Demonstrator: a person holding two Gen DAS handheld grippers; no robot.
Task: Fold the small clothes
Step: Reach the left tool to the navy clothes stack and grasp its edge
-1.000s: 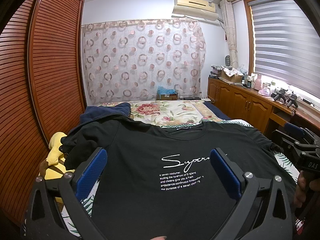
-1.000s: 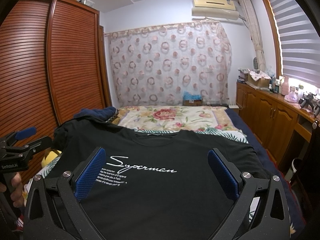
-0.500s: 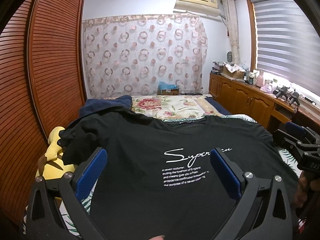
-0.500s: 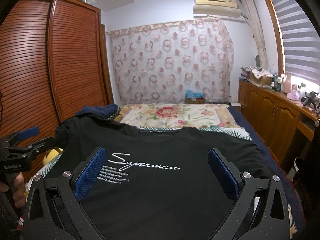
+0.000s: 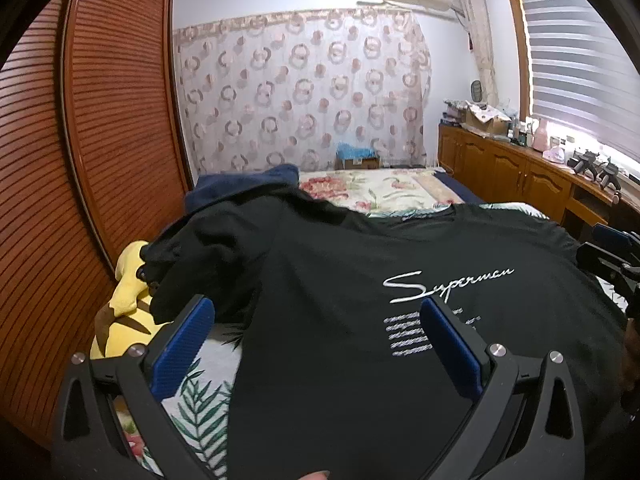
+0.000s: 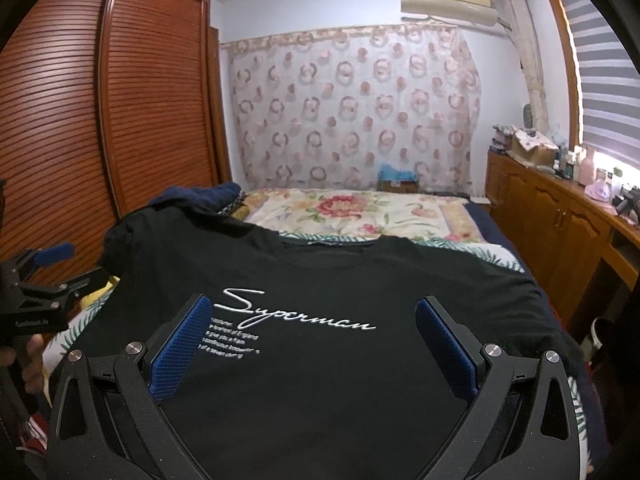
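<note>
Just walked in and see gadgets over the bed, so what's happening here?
A person holds a two-finger tool in each hand above a black short-sleeved T-shirt with white script lettering, spread face up on the leaf-print bedsheet. The left tool and right tool are both open and grip nothing. One sleeve lies bunched beside a yellow plush toy. No fold is made yet.

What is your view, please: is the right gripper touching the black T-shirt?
Cannot tell. The right wrist view shows the right gripper open over the black T-shirt, but neither contact nor a gap is plain.
</note>
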